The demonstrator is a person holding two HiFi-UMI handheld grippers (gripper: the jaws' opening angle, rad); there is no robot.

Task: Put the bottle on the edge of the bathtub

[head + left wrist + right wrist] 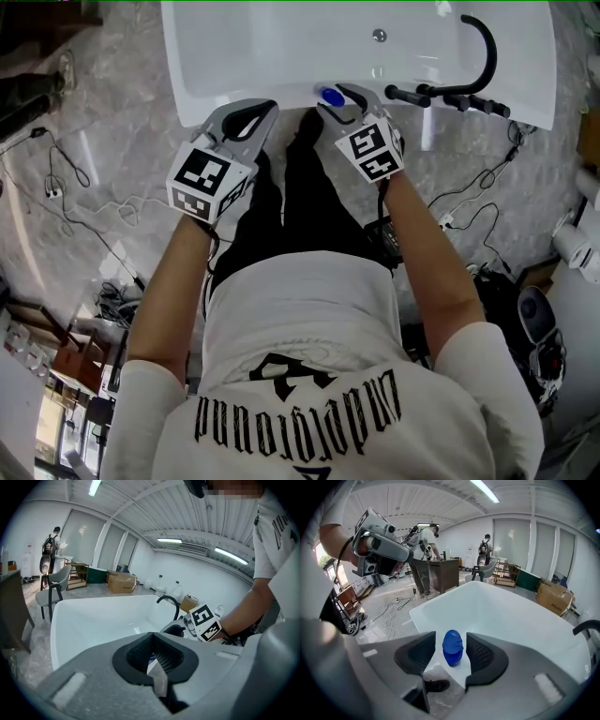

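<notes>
1 blue bottle [453, 648] stands upright on the near rim of the 1 white tub [281, 56], btwn the jaws of the R gripper [345, 101]. Those jaws are spread wide w/ a gap on each side, pads not touching it. 2 grippers in all: the L gripper [251, 111] hangs at the same rim, near the bottle but apart, jaws closed tip to tip w/ nothing held, and 1 black curved tap [483, 52] sits at the tub's far side.
</notes>
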